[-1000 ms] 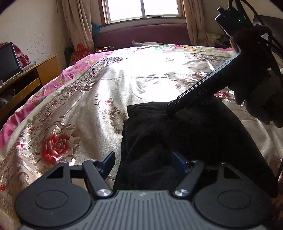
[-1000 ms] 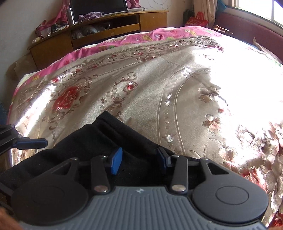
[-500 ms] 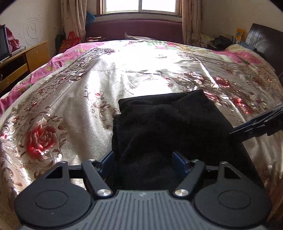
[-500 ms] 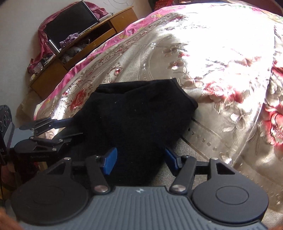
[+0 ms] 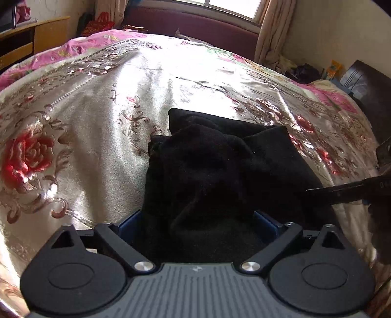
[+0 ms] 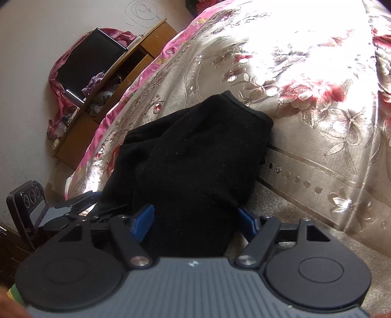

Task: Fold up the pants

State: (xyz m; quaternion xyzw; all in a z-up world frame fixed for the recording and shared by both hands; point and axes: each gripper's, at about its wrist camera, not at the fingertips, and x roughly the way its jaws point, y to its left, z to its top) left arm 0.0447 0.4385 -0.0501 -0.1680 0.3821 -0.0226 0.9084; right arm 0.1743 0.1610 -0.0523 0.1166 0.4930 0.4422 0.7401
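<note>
Black pants (image 5: pixel 220 166) lie folded in a thick bundle on the flowered bedspread (image 5: pixel 85 110). They also show in the right wrist view (image 6: pixel 195 159). My left gripper (image 5: pixel 198 220) is open, its blue-padded fingers (image 5: pixel 265 223) straddling the near end of the bundle. My right gripper (image 6: pixel 198 217) is open too, its fingers (image 6: pixel 143 219) on either side of the pants' near end. The right gripper's finger shows at the right edge of the left wrist view (image 5: pixel 347 189). The left gripper shows at the lower left of the right wrist view (image 6: pixel 83 208).
A wooden TV cabinet (image 6: pixel 117 80) with a dark screen (image 6: pixel 85 61) stands beside the bed. A window and a maroon bench (image 5: pixel 195 22) are at the far end. A dark headboard (image 5: pixel 366 83) is at the right.
Both grippers pulled back to the near end of the pants. The right gripper left the far edge and swung round beside the left one. The bundle looks more bunched.
</note>
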